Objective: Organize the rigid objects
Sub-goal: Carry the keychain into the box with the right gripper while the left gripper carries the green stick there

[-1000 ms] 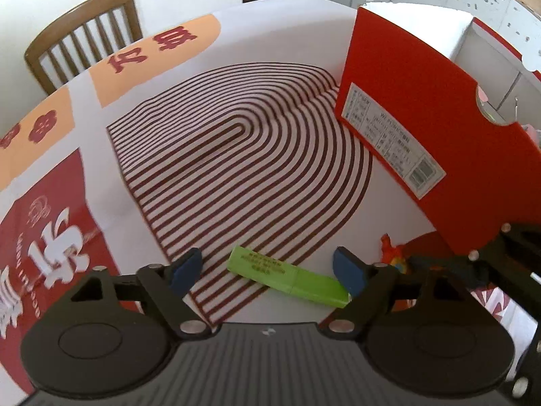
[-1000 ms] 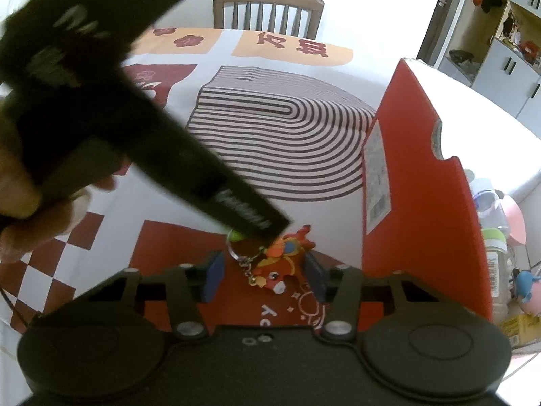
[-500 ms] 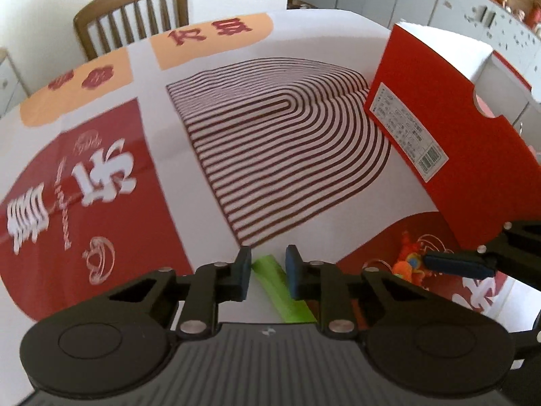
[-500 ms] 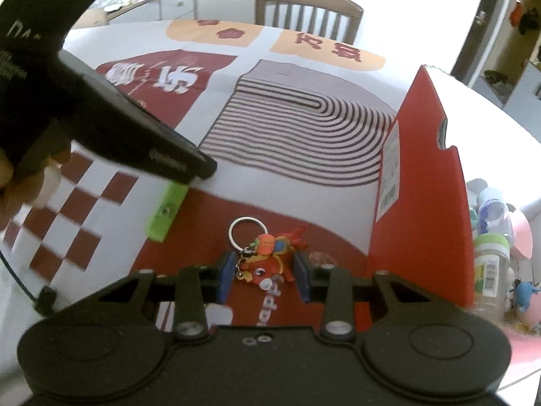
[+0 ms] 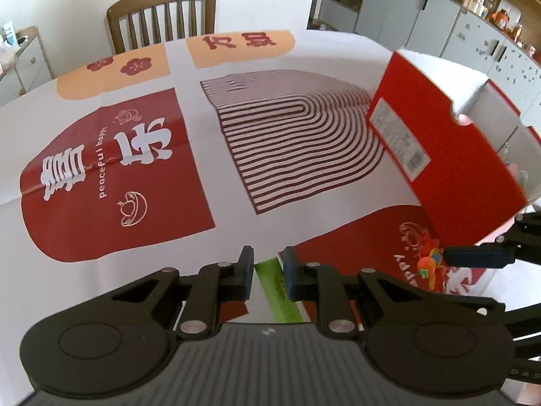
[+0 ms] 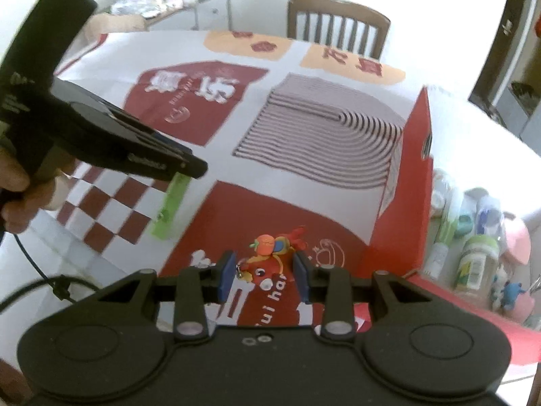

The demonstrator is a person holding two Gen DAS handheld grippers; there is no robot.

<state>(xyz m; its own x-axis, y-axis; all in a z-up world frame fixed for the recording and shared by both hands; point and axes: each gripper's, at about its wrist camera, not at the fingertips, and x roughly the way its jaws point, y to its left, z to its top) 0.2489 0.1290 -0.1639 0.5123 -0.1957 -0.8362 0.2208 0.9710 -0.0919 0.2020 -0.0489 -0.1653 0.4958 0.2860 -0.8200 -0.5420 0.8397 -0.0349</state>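
Both grippers now lifted: left gripper (image 5: 267,267) clamped on green stick (image 5: 277,291), right gripper (image 6: 264,275) on keychain (image 6: 270,253) (fingers narrow).

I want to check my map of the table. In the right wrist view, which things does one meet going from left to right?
Left gripper → green stick → orange toy keychain → red box → bottles.
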